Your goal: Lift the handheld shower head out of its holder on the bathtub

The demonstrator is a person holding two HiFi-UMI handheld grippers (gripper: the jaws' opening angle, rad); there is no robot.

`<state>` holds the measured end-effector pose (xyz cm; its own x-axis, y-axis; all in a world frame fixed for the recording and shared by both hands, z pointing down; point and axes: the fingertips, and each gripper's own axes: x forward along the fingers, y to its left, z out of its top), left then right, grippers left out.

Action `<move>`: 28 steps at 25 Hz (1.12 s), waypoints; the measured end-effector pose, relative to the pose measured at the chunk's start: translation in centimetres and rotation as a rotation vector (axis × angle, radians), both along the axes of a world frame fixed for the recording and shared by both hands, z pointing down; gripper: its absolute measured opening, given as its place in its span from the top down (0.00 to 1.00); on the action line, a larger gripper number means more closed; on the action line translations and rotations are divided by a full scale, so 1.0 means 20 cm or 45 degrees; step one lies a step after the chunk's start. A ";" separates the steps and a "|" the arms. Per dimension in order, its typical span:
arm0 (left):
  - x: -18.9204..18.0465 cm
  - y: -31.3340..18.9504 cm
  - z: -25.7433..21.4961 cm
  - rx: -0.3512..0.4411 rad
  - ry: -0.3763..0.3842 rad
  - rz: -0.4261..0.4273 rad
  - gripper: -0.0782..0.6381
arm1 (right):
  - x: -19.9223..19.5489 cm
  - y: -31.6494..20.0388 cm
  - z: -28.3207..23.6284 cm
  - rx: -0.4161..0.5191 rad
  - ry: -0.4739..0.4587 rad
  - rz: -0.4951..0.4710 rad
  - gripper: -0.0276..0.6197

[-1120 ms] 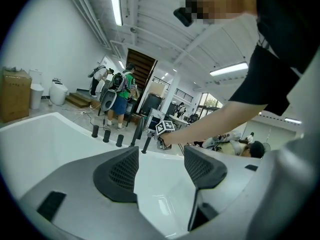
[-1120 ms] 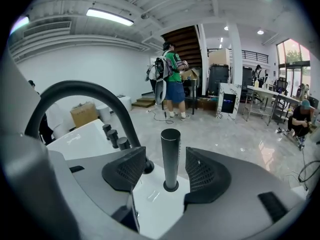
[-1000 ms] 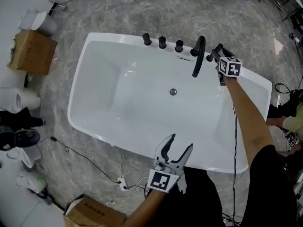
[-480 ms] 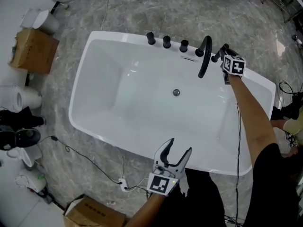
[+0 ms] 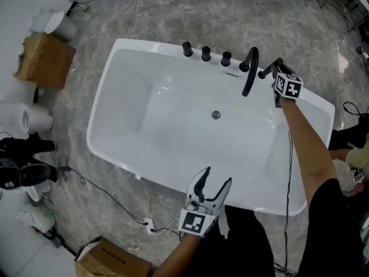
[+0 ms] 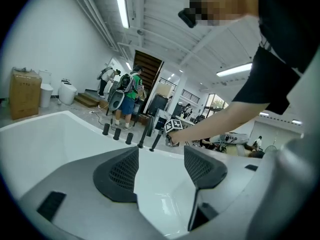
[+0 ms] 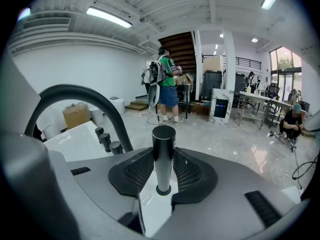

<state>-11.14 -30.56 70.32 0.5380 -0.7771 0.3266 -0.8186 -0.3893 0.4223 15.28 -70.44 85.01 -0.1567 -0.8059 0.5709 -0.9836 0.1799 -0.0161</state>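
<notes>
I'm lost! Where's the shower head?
Head view, right: shower head on the bathtub rim beside the spout, between the right gripper's jaws, which have just been closing.

Grey left claw (image 5: pixel 213 184), right claw (image 5: pixel 272 69): black meshed pads (image 6: pixel 120 173); marker cube (image 5: pixel 194 222) at 6 o'clock; black sleeve (image 5: pixel 323 209); thin black cable (image 5: pixel 289 172).

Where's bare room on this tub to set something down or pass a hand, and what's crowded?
Free: the basin floor left of the drain, and the left end rim. Crowded: the far rim past the three knobs, with the spout and the right gripper, whose jaws have just been closing onto the handheld shower head.
</notes>
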 end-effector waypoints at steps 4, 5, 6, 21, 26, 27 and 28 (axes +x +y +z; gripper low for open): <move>0.00 -0.01 -0.07 0.028 -0.008 0.006 0.52 | -0.01 0.02 -0.11 0.017 0.001 -0.022 0.78; 0.00 0.00 -0.09 0.034 -0.009 0.007 0.53 | -0.01 0.02 -0.14 0.020 -0.001 -0.025 0.78; 0.00 0.00 -0.11 0.042 -0.009 0.008 0.53 | -0.01 0.03 -0.16 0.023 -0.004 -0.026 0.78; 0.03 0.08 -0.41 0.109 0.010 0.020 0.52 | -0.01 0.12 -0.64 0.082 -0.014 -0.050 0.78; -0.01 0.09 -0.49 0.133 -0.009 0.025 0.52 | -0.02 0.14 -0.79 0.096 0.007 -0.067 0.78; -0.01 0.09 -0.51 0.139 -0.009 0.024 0.52 | -0.02 0.14 -0.81 0.098 0.008 -0.068 0.78; -0.01 0.10 -0.53 0.146 -0.009 0.024 0.52 | -0.02 0.14 -0.84 0.102 0.009 -0.070 0.78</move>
